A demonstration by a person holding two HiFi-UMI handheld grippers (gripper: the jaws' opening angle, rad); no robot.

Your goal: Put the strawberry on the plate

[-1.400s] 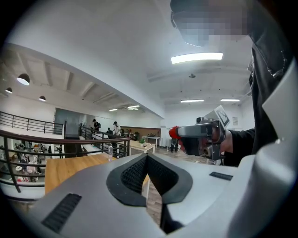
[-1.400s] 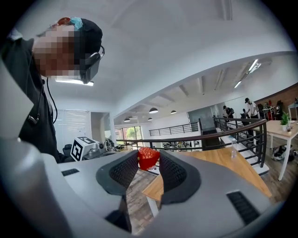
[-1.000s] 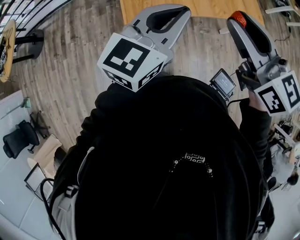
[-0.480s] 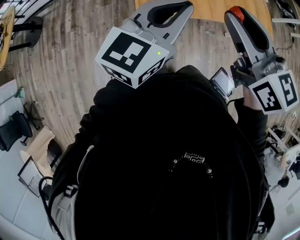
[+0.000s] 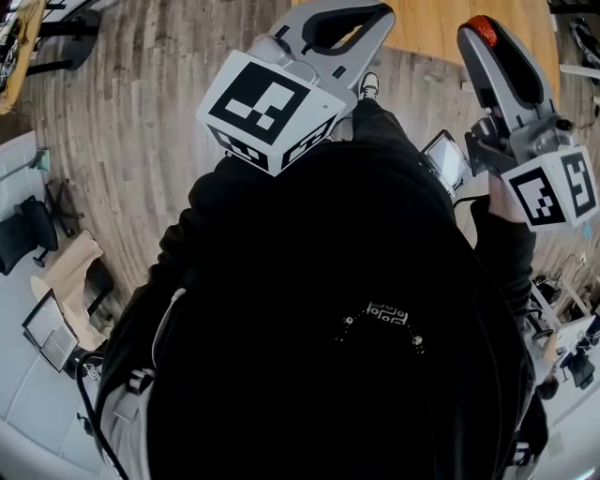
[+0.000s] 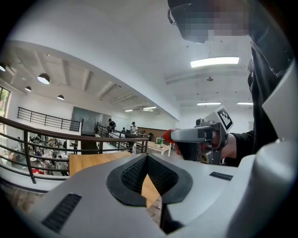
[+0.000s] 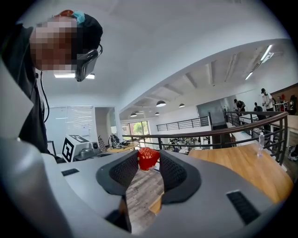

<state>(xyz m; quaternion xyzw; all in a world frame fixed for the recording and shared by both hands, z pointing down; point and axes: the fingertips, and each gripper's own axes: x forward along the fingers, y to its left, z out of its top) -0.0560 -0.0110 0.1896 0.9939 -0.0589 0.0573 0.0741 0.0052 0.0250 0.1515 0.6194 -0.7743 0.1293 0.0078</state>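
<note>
Right gripper (image 7: 149,162) pinches the strawberry (image 7: 148,157) at its tips; left gripper (image 6: 146,157) is closed on nothing. The table (image 5: 431,28) edge is near both, with wide floor (image 5: 141,141) beside.

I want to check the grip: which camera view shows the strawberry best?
The right gripper view: the strawberry sits central, pinched between the right tool's tips. The head view shows only a red bit at that tool's end; the left gripper view, a red edge from the side.
</note>
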